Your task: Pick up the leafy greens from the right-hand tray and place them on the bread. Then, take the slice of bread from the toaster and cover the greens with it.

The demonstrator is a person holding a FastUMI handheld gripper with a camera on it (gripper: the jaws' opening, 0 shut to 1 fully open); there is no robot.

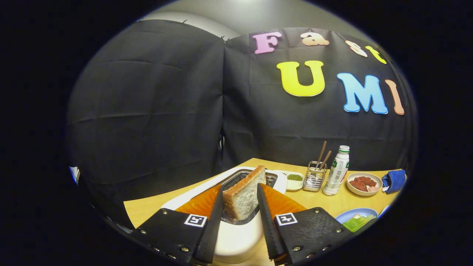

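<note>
One tan, crusted bread slice stands in the white toaster at my twelve o'clock, between my gripper fingers, seemingly pinched; it's light and crumbly, so I squeeze its flat faces gently.

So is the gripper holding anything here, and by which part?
The gripper brackets the bread slice standing in the toaster, one finger along each broad face. Whether both fingers actually press on it cannot be told.

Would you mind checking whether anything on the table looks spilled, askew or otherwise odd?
Nothing stands out. The bread slice leans in the toaster slot between the open gripper fingers; bottle and bowl sit upright, nothing spilled.
</note>
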